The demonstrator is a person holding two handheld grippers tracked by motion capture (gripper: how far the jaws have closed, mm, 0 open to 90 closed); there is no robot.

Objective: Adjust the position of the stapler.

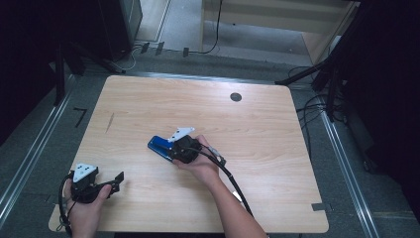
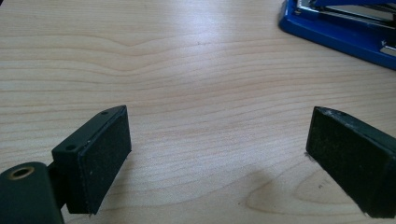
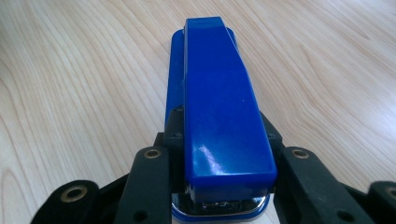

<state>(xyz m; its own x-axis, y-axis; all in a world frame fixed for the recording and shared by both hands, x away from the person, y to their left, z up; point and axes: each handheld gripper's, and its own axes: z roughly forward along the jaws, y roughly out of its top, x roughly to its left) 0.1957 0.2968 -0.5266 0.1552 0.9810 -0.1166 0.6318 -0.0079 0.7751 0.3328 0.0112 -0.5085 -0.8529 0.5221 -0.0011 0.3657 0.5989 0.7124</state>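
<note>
A blue stapler (image 1: 159, 146) lies on the wooden table (image 1: 257, 129), a little left of its middle. My right gripper (image 1: 172, 151) is shut on the stapler's rear end, one jaw against each side. In the right gripper view the stapler (image 3: 219, 102) runs straight away from the camera between the black jaws of my right gripper (image 3: 223, 125). My left gripper (image 1: 117, 182) rests near the table's front left corner, open and empty. In the left gripper view my left gripper (image 2: 219, 126) has bare wood between its jaws, and the stapler (image 2: 336, 28) sits far off at the upper right.
A round dark cable hole (image 1: 236, 96) sits at the back of the table. The right gripper's black cable (image 1: 230, 178) trails toward the front edge. Dark stands and loose cables (image 1: 312, 106) lie on the floor around the table.
</note>
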